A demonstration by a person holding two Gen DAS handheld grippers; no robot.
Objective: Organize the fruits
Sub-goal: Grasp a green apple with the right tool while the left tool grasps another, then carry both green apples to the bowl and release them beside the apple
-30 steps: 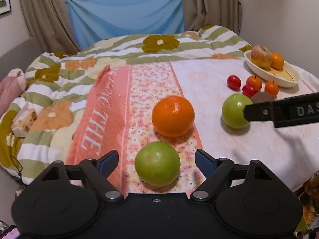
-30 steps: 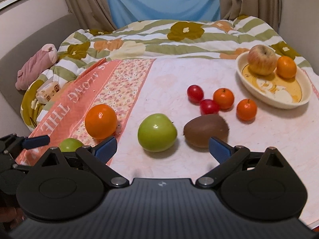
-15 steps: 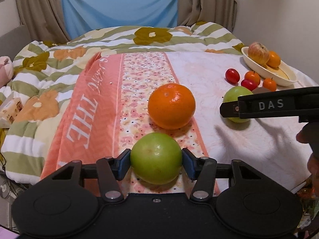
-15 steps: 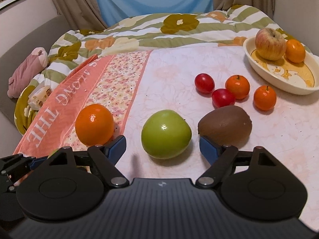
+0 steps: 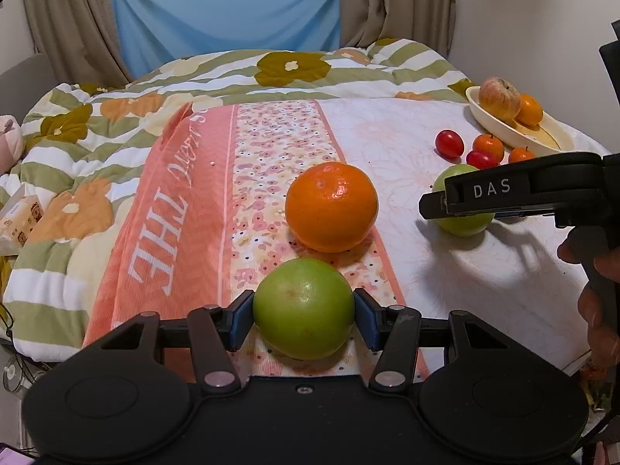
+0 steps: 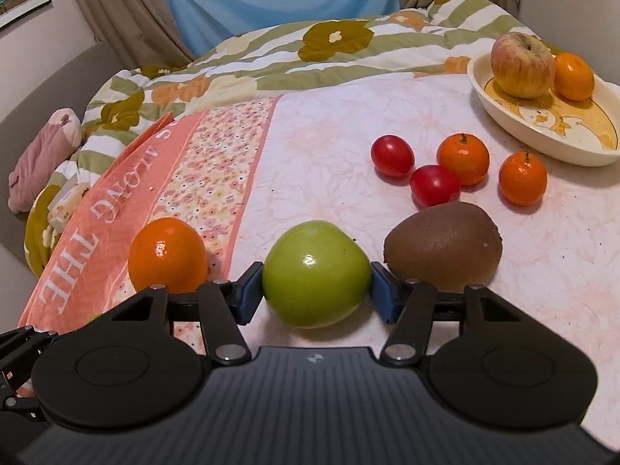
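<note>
In the left wrist view, the right gripper's arm (image 5: 503,193) hides much of a green apple (image 5: 465,224); a hand (image 5: 596,310) is cut off by the edge.

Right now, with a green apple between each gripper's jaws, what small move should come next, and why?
Probably lift both apples straight up. The left gripper has closed its pads on the near green apple. The right gripper has just been closing, and its pads now touch the other green apple. Both fruits rest on the cloth, and the bowl has room.
</note>
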